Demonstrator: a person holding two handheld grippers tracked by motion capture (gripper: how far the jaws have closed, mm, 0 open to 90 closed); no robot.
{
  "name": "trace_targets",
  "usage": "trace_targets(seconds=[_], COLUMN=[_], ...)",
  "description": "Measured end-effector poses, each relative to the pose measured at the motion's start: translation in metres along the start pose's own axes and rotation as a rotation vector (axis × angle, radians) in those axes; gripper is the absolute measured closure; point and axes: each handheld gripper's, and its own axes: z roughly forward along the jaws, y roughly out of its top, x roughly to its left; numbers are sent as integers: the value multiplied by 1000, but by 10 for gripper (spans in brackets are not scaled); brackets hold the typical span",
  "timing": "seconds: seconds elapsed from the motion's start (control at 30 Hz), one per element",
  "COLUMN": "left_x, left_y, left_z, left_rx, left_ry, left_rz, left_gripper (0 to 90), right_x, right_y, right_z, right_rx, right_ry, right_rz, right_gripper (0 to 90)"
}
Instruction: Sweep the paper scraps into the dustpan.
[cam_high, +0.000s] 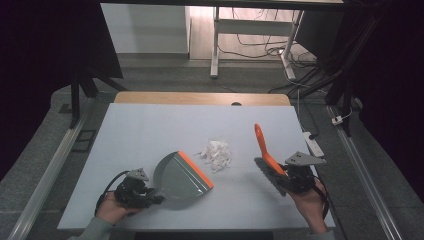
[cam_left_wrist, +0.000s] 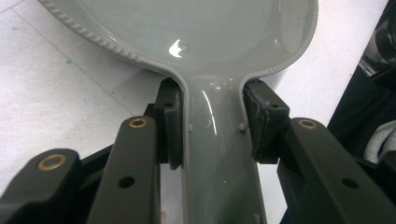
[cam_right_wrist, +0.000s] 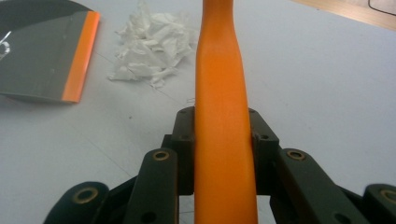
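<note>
dustpan (cam_high: 180, 176), grey with an orange lip, is laid flat on the table (cam_high: 150, 130), its handle clamped by the left gripper (cam_high: 152, 199). shredded paper (cam_high: 216, 153) is piled just right of the lip. brush (cam_high: 267, 157) is gripped by its orange handle in the right gripper (cam_high: 284, 176).

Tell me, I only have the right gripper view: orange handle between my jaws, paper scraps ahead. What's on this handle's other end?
Observer: A brush; its dark bristles sit by the right gripper in the high view.
Operator: Is the dustpan held?
Observer: Yes, the left gripper clamps the dustpan by its grey handle.
Operator: Which way does its orange lip face?
Observer: Toward the paper scraps, which lie between lip and brush.
</note>
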Motion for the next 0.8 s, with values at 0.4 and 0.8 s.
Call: trace_targets(seconds=[0.4,0.8], left_x=[2,8], left_y=[0,3], left_z=[1,2], left_rx=[8,7], left_ry=[-25,-46], left_rz=[6,5], left_gripper=[613,613], right_x=[8,0], right_y=[32,65], right_z=[43,95], right_rx=[0,-1], right_ry=[-3,-39], right_rz=[17,84], right_gripper=[697,697])
